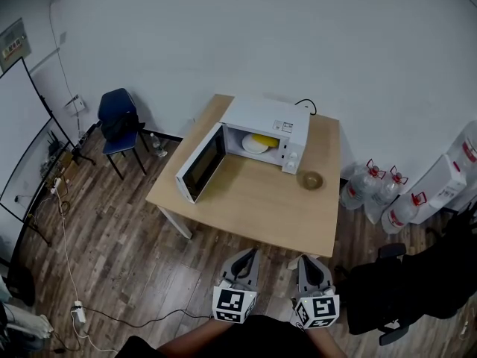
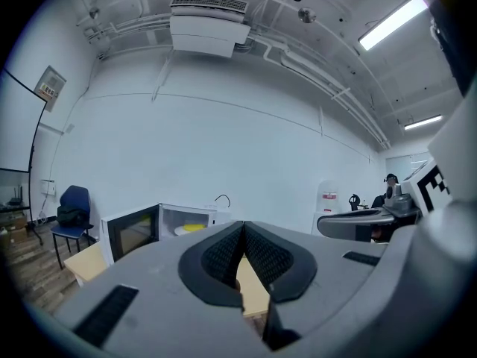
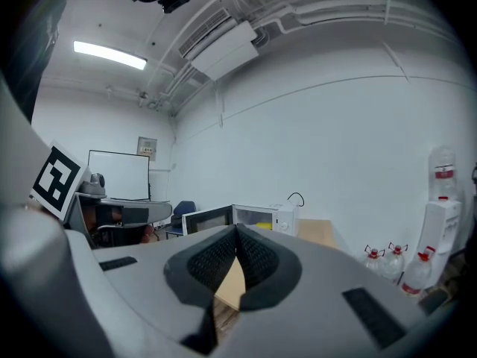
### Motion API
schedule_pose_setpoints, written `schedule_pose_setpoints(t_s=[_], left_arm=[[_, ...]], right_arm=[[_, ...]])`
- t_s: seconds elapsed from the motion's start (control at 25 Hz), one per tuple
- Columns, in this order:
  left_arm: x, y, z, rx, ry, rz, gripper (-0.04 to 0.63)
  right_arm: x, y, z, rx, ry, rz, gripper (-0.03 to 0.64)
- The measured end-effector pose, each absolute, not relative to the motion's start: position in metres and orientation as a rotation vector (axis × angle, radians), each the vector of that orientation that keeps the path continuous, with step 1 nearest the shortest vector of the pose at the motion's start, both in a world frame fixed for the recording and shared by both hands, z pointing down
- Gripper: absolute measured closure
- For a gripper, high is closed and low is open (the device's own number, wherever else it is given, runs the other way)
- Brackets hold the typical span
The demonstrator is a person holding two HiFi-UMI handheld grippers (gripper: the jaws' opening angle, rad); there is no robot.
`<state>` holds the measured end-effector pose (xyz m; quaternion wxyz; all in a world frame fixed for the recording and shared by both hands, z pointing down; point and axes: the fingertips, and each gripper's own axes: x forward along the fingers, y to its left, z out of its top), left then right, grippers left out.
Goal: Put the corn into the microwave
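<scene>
A white microwave stands at the far side of the wooden table, its door swung open to the left. Inside, yellow corn lies on a white plate. My left gripper and right gripper hover side by side off the table's near edge, both shut and empty. In the left gripper view the microwave and corn lie beyond the jaws of the left gripper. In the right gripper view the right gripper points toward the microwave.
A small brown bowl sits on the table right of the microwave. A blue chair stands at the left, water bottles at the right, and a black office chair at my near right. A cable runs across the wooden floor.
</scene>
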<state>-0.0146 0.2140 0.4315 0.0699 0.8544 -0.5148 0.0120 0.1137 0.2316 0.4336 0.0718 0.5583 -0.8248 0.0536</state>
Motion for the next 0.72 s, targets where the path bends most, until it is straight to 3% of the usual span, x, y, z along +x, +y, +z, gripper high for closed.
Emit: schedule_pose_setpoints(t_s=[0.72], left_arm=[[-0.041,0.160,0.434,2.589,-1.506,0.042,0.581]], right_arm=[[0.090,0.178,0.440,1.715,-2.428,0.165,0.558]])
